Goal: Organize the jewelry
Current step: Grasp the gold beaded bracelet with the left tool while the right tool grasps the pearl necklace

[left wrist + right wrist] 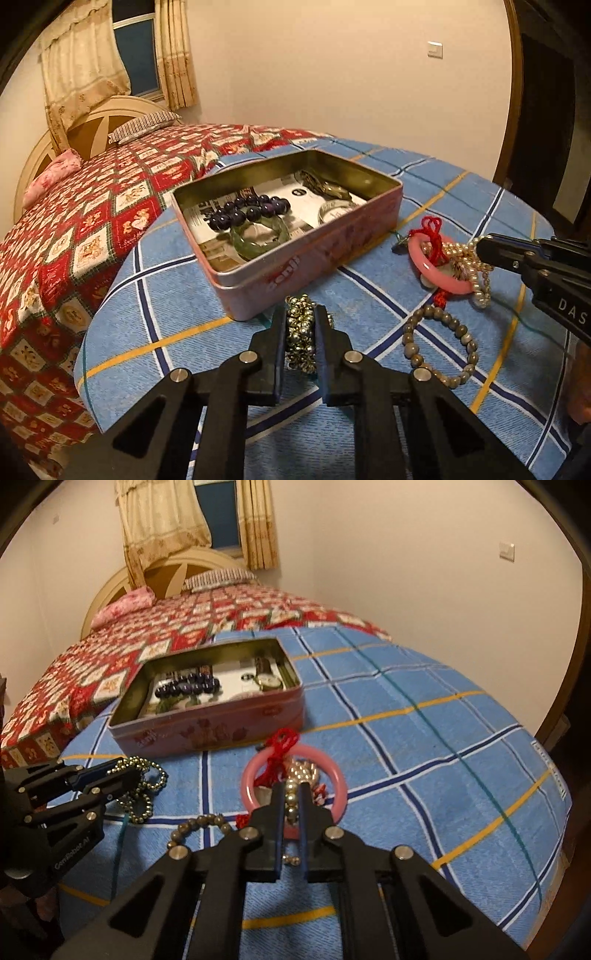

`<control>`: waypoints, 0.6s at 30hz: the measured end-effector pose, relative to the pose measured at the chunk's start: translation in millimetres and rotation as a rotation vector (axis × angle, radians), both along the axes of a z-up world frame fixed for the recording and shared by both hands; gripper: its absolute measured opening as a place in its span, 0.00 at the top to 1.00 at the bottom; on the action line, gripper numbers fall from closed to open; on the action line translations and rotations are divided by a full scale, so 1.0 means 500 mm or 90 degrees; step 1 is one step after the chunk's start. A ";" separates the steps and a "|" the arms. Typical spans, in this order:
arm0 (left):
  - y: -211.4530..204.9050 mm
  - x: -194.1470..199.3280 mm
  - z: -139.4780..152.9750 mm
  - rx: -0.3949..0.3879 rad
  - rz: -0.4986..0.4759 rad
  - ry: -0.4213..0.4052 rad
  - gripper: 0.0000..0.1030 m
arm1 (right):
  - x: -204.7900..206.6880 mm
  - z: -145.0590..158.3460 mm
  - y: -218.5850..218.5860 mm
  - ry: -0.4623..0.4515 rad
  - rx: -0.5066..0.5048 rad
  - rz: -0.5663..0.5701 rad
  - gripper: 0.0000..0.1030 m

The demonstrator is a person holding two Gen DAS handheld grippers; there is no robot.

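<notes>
My left gripper [301, 312] is shut on a gold bead chain [301, 332] that lies bunched on the blue plaid cloth, just in front of the pink tin box [306, 254]. The right wrist view shows that gripper [125, 773] from the side, with the chain [147, 786] trailing from it. My right gripper [291, 788] is shut on a pearl strand [291, 801] lying inside a pink bangle [340, 779] with a red cord [282, 742]. A grey bead bracelet [439, 339] lies loose between the two grippers. The tin holds a dark purple bead bracelet [251, 210], a green bangle [258, 240] and a watch [328, 188].
The blue plaid cloth [177, 295] covers the near end of a bed; a red patterned quilt [92, 206] runs back to pillows and a headboard. The cloth's edge drops off at the left and right. A wooden door frame [517, 92] stands at the right.
</notes>
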State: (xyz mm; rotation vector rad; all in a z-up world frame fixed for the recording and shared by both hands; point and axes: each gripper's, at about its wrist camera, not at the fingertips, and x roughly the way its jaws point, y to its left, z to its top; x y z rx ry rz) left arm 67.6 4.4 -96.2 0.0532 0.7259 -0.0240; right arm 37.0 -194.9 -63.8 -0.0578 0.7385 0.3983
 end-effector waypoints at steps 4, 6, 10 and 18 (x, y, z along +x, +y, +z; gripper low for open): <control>0.009 -0.011 0.008 -0.018 0.006 -0.011 0.87 | -0.014 0.016 -0.012 -0.020 0.007 -0.008 0.92; 0.005 -0.016 0.008 -0.020 0.003 -0.010 0.87 | -0.016 0.025 -0.020 -0.026 0.014 -0.014 0.92; -0.009 -0.029 0.019 -0.006 -0.005 -0.023 0.87 | -0.022 0.045 -0.034 -0.042 0.025 -0.023 0.92; 0.002 -0.041 0.058 0.024 0.021 -0.050 0.87 | -0.028 0.059 -0.041 -0.060 0.021 -0.029 0.92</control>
